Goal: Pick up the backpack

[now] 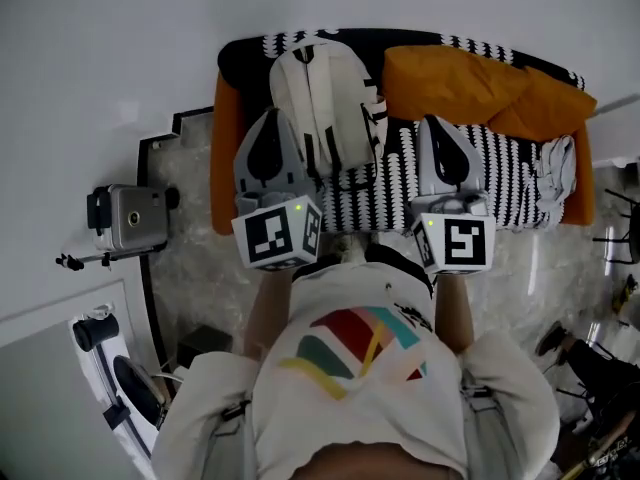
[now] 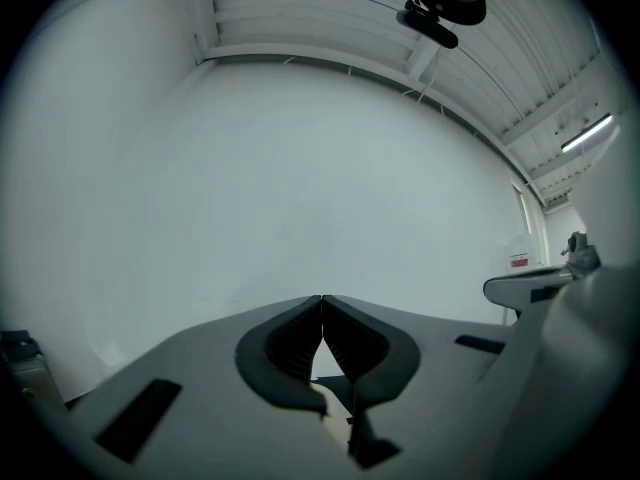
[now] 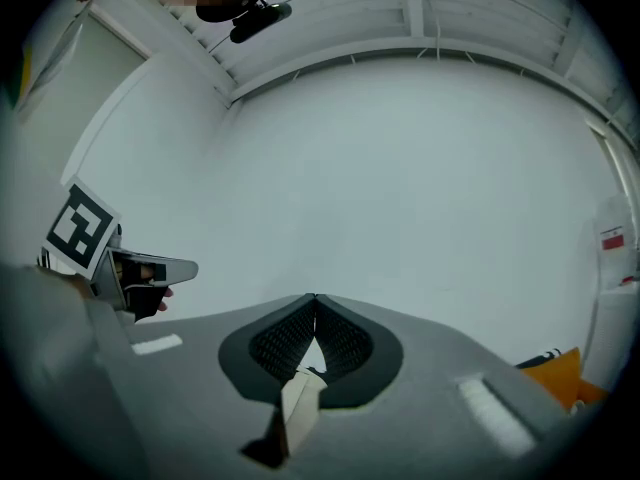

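A cream-white backpack (image 1: pixel 318 93) lies on the black-and-white patterned sofa cover (image 1: pixel 505 173), its top toward the wall. In the head view my left gripper (image 1: pixel 269 116) is held level over the backpack's left edge, and my right gripper (image 1: pixel 436 121) hovers over the cover to the backpack's right. Both stand shut with nothing between the pads. The left gripper view shows its closed jaws (image 2: pixel 322 299) against a bare white wall. In the right gripper view the closed jaws (image 3: pixel 315 297) face the same wall, with the left gripper's marker cube (image 3: pixel 80 230) at the left. Neither gripper view shows the backpack.
An orange cushion (image 1: pixel 470 83) lies on the sofa's right half, with a pale folded cloth (image 1: pixel 556 168) at its end. A camera on a small tripod (image 1: pixel 130 218) stands on the floor at the left. Dark stands (image 1: pixel 612 233) crowd the right edge.
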Available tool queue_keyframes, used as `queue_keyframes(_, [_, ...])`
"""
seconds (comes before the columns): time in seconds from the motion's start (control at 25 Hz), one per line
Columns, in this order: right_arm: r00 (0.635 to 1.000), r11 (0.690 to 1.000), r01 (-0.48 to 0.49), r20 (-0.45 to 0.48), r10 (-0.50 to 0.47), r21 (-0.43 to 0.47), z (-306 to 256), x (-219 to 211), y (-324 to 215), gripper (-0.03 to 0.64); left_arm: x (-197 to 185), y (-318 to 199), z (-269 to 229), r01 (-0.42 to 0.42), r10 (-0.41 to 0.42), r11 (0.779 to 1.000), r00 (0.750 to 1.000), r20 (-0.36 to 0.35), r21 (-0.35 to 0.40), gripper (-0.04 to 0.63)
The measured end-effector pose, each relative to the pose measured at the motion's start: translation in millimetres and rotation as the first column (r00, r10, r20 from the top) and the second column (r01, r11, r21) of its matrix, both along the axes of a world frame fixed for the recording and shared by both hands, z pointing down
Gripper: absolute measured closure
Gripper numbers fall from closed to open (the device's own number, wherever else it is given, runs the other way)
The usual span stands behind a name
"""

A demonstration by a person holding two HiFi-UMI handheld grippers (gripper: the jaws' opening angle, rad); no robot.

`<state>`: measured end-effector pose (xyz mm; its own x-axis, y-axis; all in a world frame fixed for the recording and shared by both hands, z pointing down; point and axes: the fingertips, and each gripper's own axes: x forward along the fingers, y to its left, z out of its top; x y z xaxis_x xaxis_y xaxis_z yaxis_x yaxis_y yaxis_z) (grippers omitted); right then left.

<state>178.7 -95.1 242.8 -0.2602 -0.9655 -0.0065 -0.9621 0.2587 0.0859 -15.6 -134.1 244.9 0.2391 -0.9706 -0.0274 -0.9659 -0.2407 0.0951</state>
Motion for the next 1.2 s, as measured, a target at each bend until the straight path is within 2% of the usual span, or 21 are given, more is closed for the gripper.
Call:
queue_keyframes(0.2, [0.999, 0.999, 0.05, -0.016, -0.05, -0.01, 4, -8, -13, 0.612, -15, -7, 0, 0.061, -0.061, 0.998, 0.998, -0.003, 0.002, 0.581])
queue_keyframes(0.48, [0.998, 0.998, 0.058, -0.013, -0.059, -0.023, 4, -10, -29, 0.612, -25, -18, 1, 0.099, -0.098, 0.995, 0.995, -0.02, 0.002, 0.58])
queue_keyframes(0.96, [0.997, 0.995, 0.075, 0.007, -0.074, -0.064, 16, -18, -56, 0.611, -29, -36, 10, 0.068, -0.068, 0.998, 0.998, -0.004, -0.005, 0.578])
queue_keyframes(1.04, [0.996, 0.993, 0.088, 0.026, -0.086, -0.082, 19, -20, -66, 0.594, -29, -44, 15, 0.037, -0.037, 0.999, 0.999, -0.01, -0.016, 0.549])
queue_keyframes(1.12, [0.993, 0.988, 0.112, 0.053, -0.107, -0.105, 25, -21, -79, 0.524, -27, -56, 26, -0.004, 0.003, 0.999, 1.0, -0.028, -0.048, 0.441])
queue_keyframes(1.2, [0.991, 0.985, 0.125, 0.071, -0.117, -0.121, 33, -21, -94, 0.498, -28, -70, 40, -0.017, 0.015, 0.997, 0.999, -0.031, -0.078, 0.425])
